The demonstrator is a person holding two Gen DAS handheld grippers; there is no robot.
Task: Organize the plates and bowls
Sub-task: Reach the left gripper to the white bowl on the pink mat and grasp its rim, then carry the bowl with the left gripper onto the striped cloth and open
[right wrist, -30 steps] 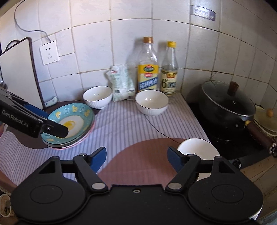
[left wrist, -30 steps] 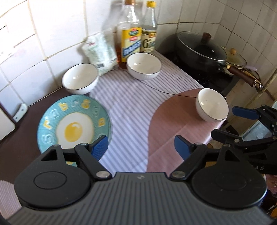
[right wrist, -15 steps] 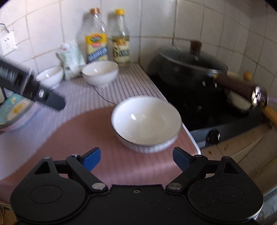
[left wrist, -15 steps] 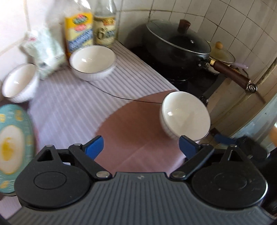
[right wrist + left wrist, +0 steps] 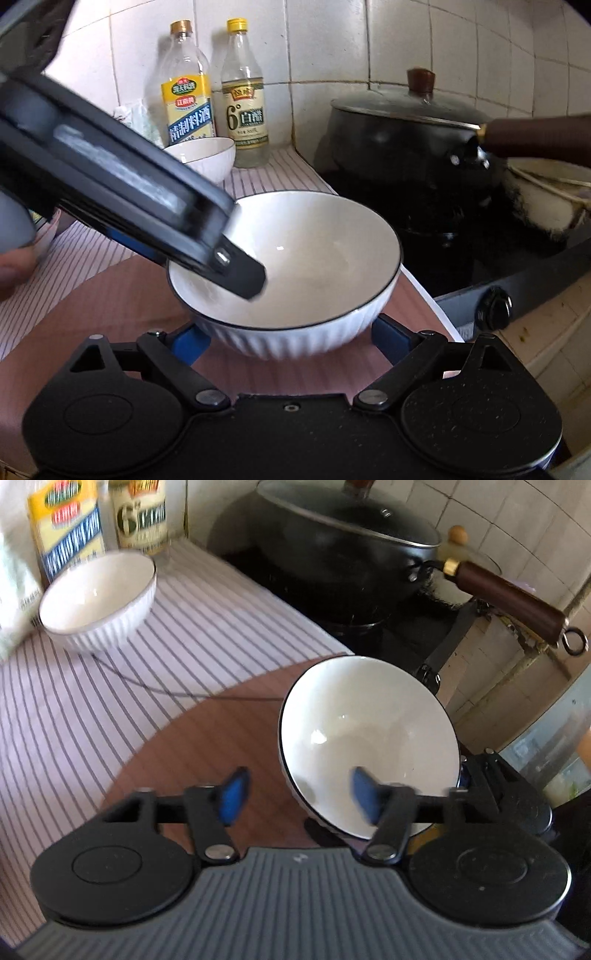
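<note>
A white ribbed bowl with a dark rim (image 5: 369, 731) (image 5: 295, 254) stands on the brown part of the striped mat, close to the counter's right edge. My left gripper (image 5: 297, 799) straddles its near-left rim. One blue pad is inside the bowl and the other outside, with a gap on each side while the jaws are closing. In the right wrist view a left finger (image 5: 240, 275) reaches down into the bowl. My right gripper (image 5: 290, 339) has the bowl's lower wall between its wide-set blue pads, and its jaws are opening. A second white bowl (image 5: 99, 598) (image 5: 207, 155) sits further back by the bottles.
Two bottles (image 5: 188, 99) (image 5: 245, 107) stand against the tiled wall. A lidded black pan (image 5: 351, 554) sits on the stove just right of the mat, its brown handle (image 5: 509, 598) jutting out above the bowl's far side. The counter edge (image 5: 436, 306) runs beside the bowl.
The left gripper swung from above the egg plate right and down to the bowl, and its jaws narrowed over the rim. The right gripper dropped until the bowl sat between its fingers.
</note>
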